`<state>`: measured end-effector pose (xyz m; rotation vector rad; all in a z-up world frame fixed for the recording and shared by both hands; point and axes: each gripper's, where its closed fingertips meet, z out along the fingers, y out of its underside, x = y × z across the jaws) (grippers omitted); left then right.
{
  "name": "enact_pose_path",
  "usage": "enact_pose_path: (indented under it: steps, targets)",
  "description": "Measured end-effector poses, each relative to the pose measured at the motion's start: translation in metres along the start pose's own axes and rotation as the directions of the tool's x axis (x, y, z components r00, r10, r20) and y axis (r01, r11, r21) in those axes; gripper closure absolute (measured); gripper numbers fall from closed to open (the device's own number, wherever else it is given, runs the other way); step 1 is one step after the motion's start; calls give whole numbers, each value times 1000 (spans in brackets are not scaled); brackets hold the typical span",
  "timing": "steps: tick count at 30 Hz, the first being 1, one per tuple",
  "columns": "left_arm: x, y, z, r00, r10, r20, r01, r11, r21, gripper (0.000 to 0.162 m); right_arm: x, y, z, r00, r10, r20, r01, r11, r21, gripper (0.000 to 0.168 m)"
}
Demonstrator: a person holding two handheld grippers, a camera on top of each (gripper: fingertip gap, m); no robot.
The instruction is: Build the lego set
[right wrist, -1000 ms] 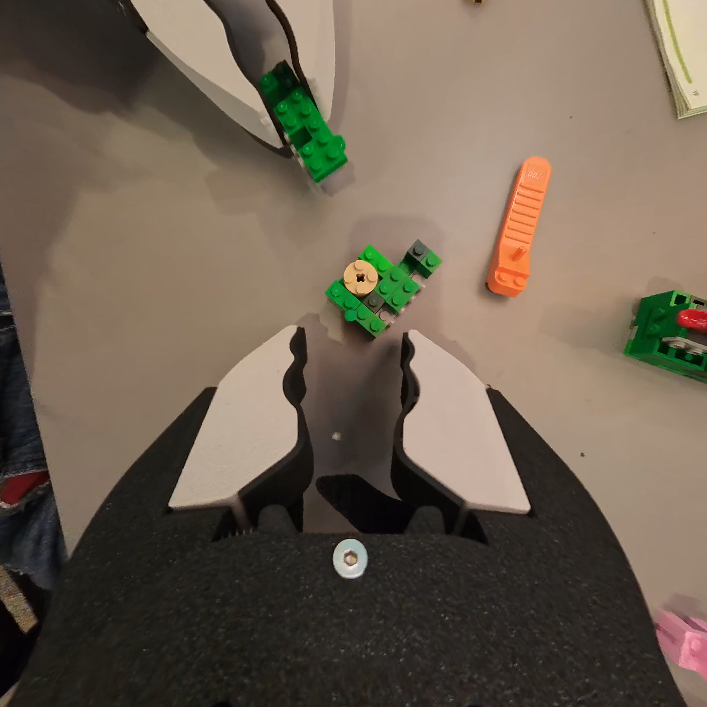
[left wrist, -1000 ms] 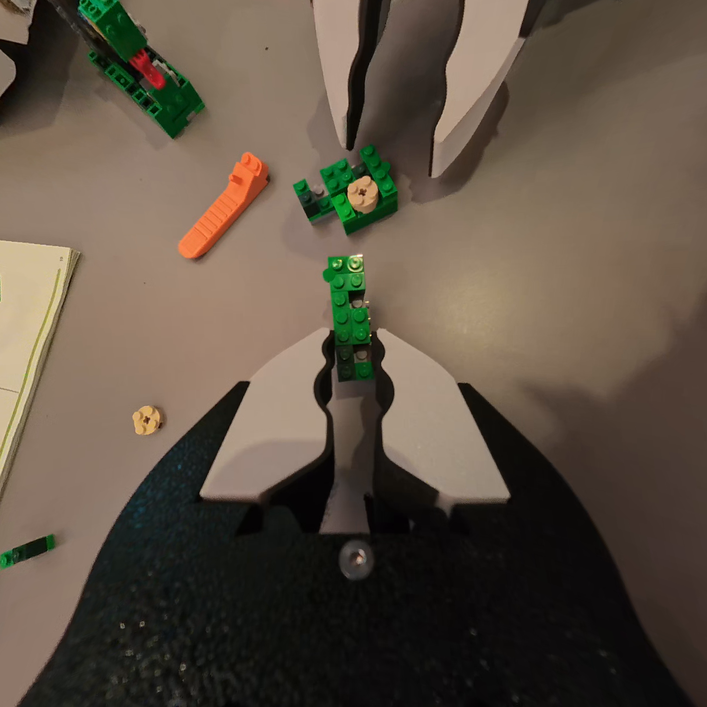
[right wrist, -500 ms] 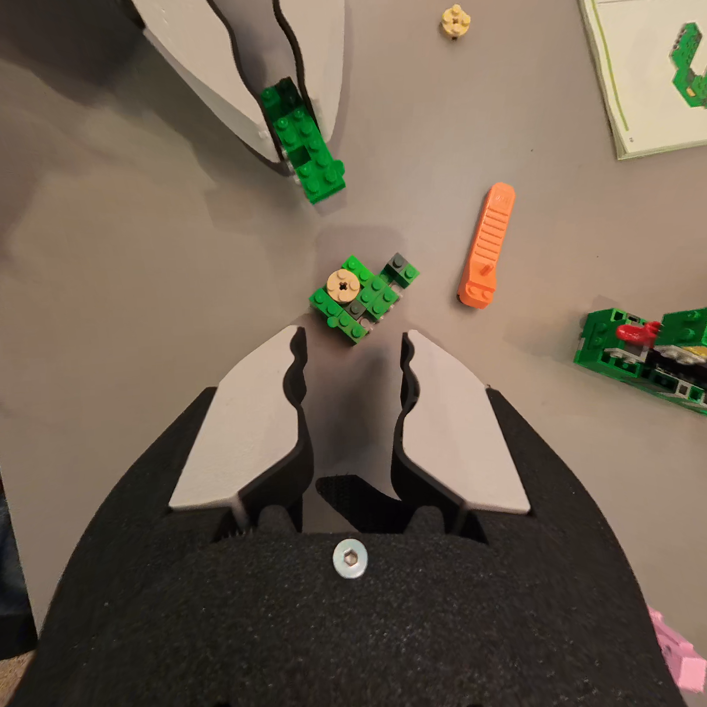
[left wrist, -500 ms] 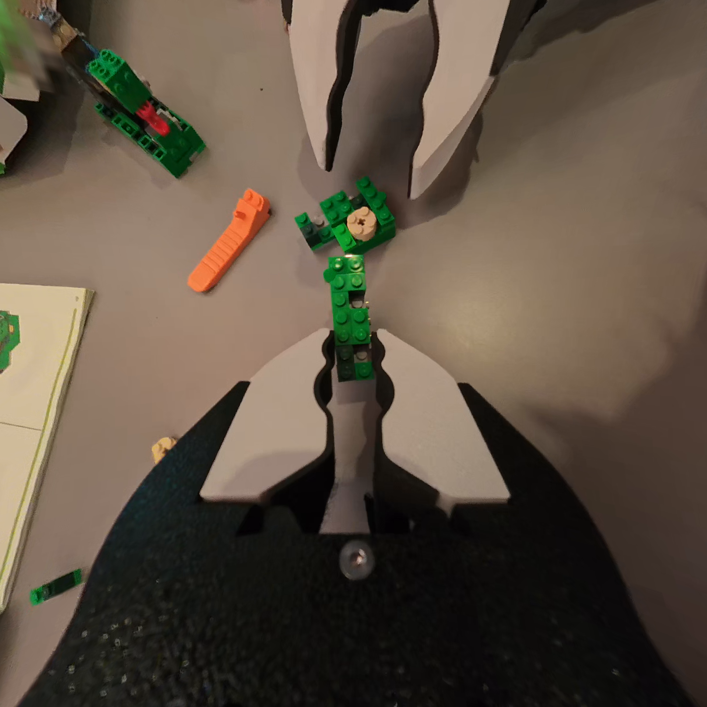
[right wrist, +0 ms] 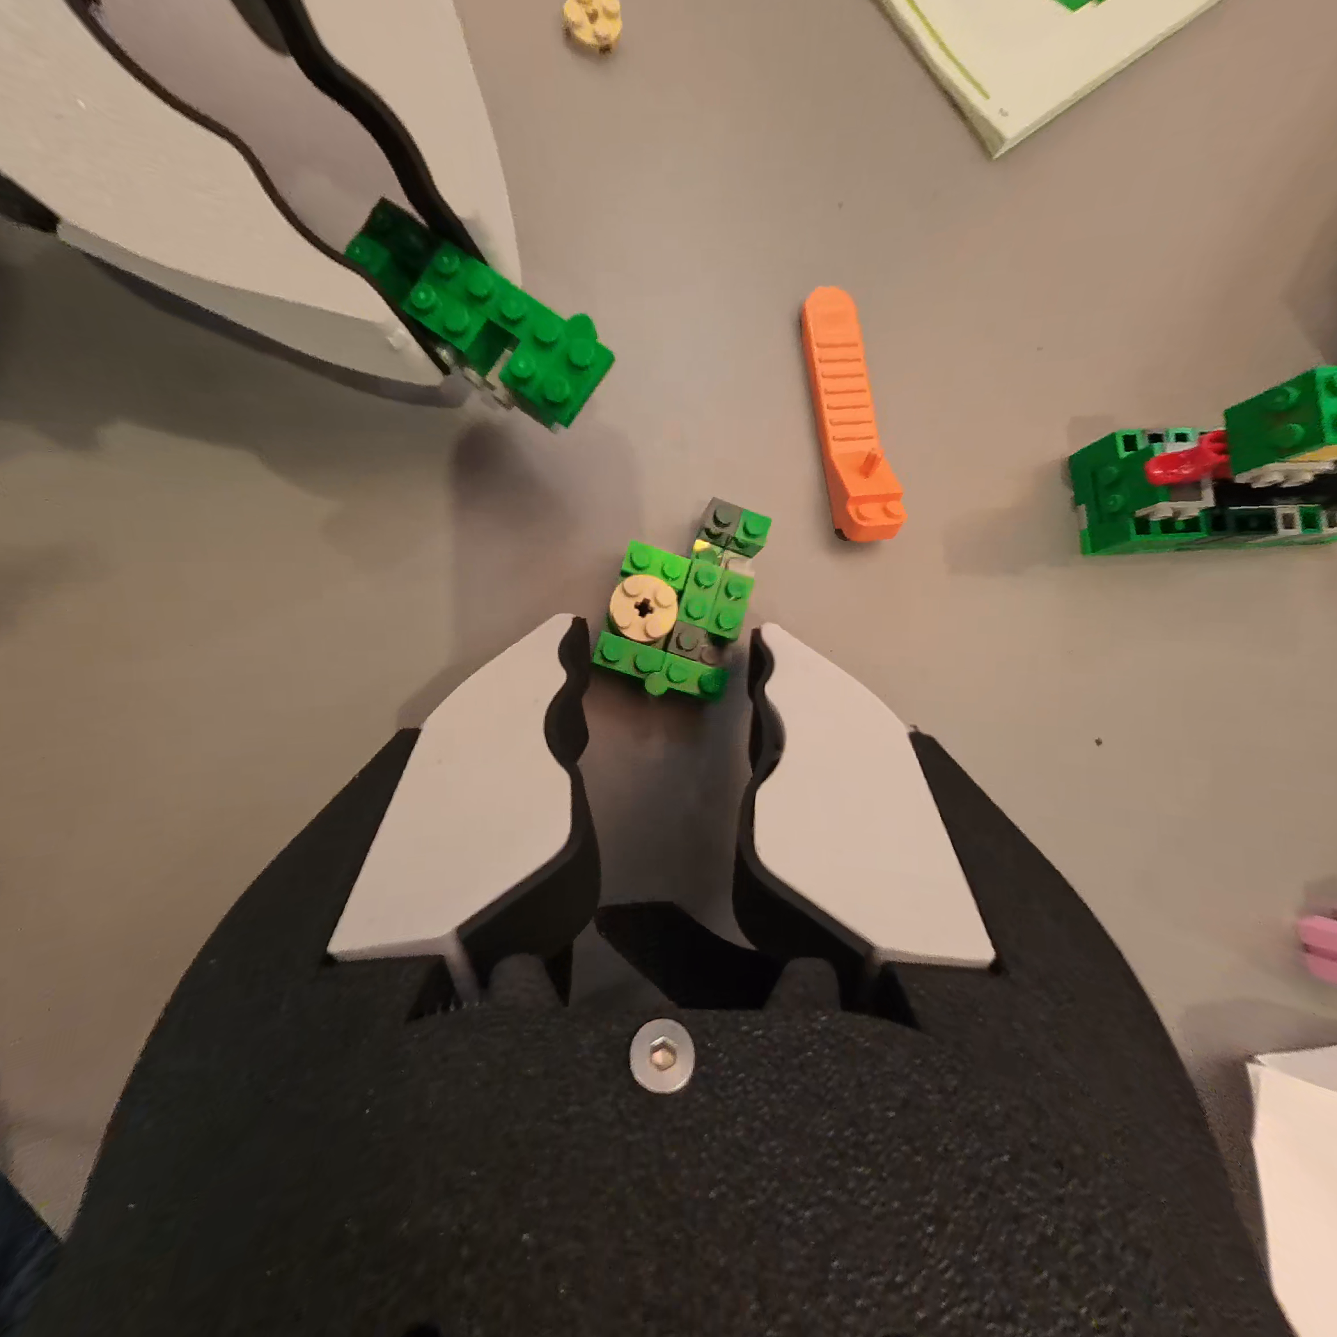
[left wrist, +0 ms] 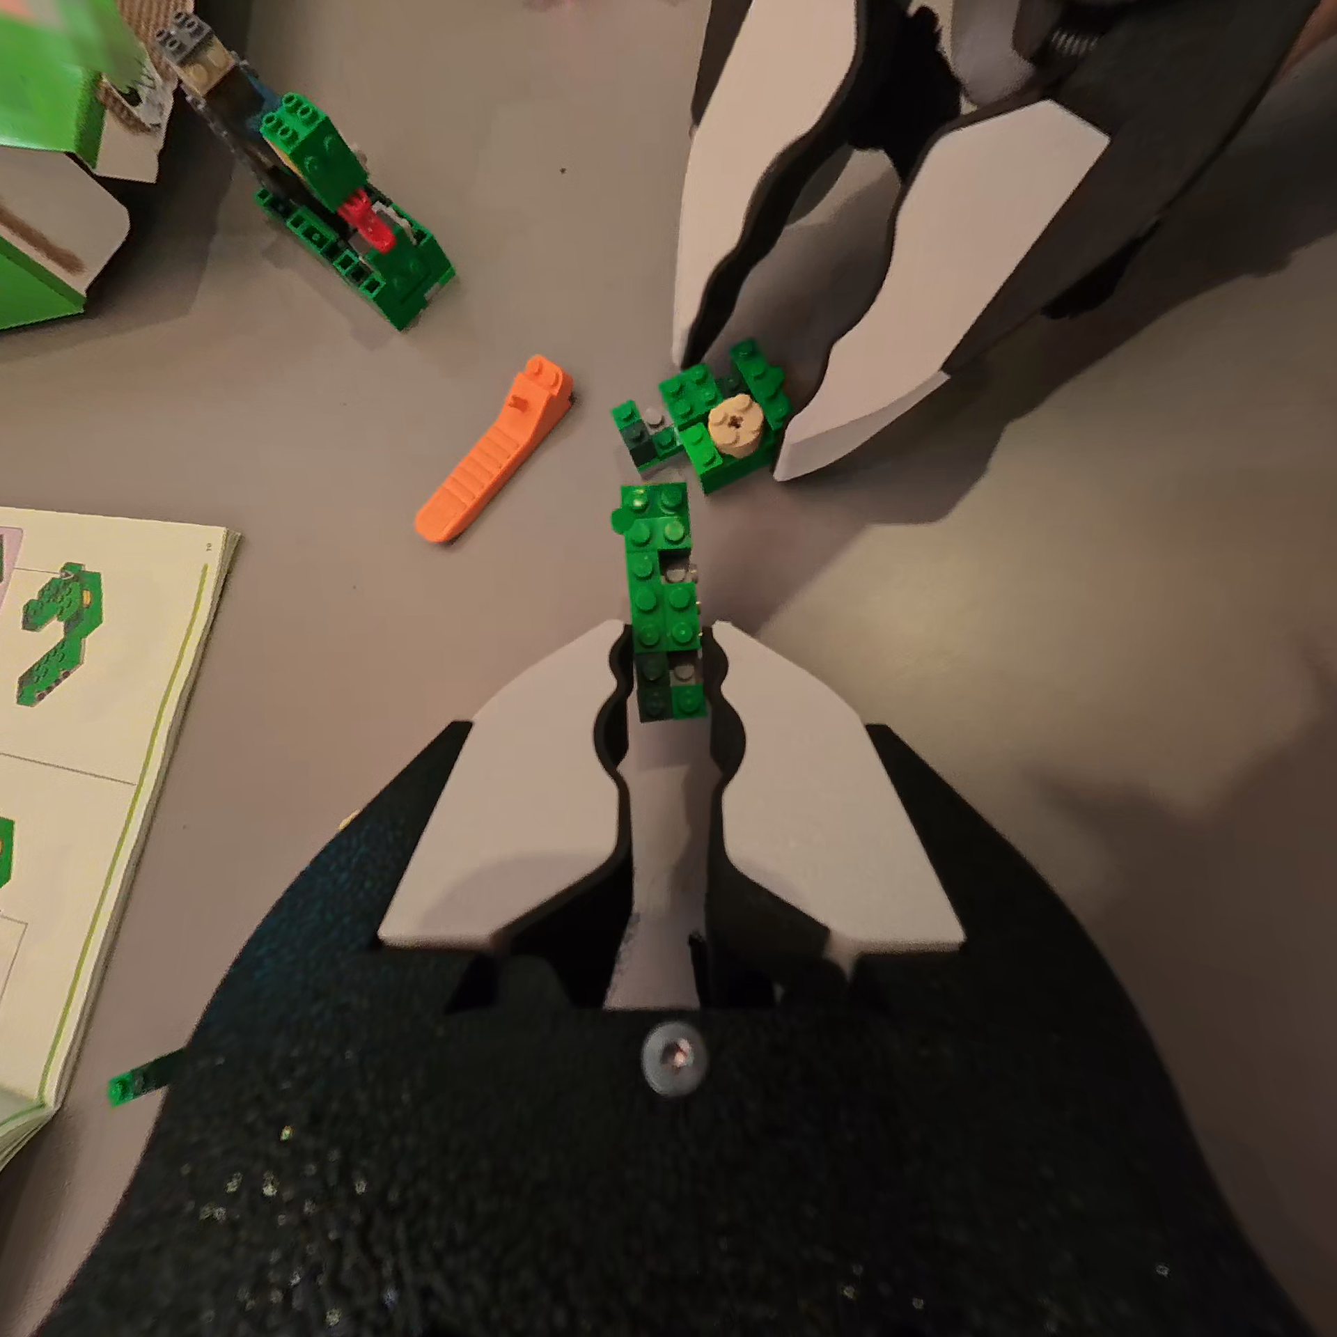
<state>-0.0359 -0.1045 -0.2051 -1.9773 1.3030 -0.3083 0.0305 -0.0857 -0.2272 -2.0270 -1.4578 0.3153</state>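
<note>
left claw (left wrist: 669, 633) grips green brick strip (left wrist: 662, 579) | right claw (right wrist: 662, 637) wide, straddling green block cluster (right wrist: 676, 615) on surface (right wrist: 253, 579) | two parts unjoined; head section (right wrist: 1215, 485) apart; build looks partway

A long green lego strip (left wrist: 662, 579) sticks out past a flat green lego clump (right wrist: 676, 622) (1 tan round stud on top).

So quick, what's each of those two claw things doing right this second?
Left gripper: shut on the long green brick strip.
Right gripper: open, fingers either side of the green cluster with the tan round piece, not gripping.
</note>
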Motion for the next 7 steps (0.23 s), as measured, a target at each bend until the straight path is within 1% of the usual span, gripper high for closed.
enact_pose_path:
  steps: [1, 4, 7]
  targets:
    - [-1, 1, -1, 1000, 4, 3, -4, 1000, -1, 145, -1, 0, 0, 1000, -4, 14, 4, 1000, -5, 131]
    - [-4, 4, -4, 1000, 7, 8, -7, 1000, 1, 145, 0, -2, 1, 998, -46, 35, 46, 999, -7, 131]
    - [-11, 7, -7, 1000, 9, 6, -9, 1000, 4, 145, 11, -17, -3, 990, -138, 30, 135, 988, 71, 131]
